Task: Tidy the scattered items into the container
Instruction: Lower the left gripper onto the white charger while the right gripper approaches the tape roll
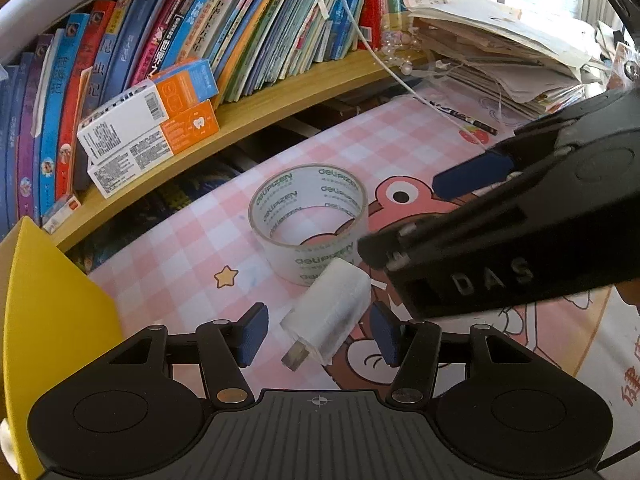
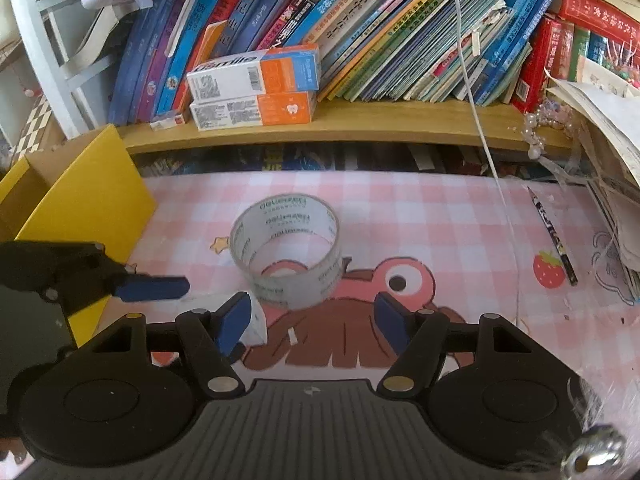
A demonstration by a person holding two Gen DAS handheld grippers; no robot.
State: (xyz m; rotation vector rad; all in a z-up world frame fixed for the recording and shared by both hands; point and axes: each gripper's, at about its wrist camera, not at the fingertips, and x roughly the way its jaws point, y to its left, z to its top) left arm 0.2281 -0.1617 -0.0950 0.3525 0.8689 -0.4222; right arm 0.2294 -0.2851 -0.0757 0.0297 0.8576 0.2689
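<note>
- The yellow container (image 2: 86, 200) stands at the left edge of the desk mat (image 2: 440, 216), open side up. Probably it waits there so both hands can reach it; its inside is cut off in both views.
- The left gripper (image 1: 316, 334) has its jaws spread wide around the white USB charger (image 1: 330, 312), which lies tilted on the mat with the metal plug toward the camera. The pads are apart from it on both sides, so I judge a grasp is being prepared.
- The tape roll (image 2: 286, 254) stands on its flat side, just behind the charger; whether they touch, I cannot tell.
- The right gripper (image 2: 314, 318) is also wide and empty, aimed at the roll.
- The pencil (image 2: 554, 236) lies far right, partly near the paper stack (image 2: 600, 120).
</note>
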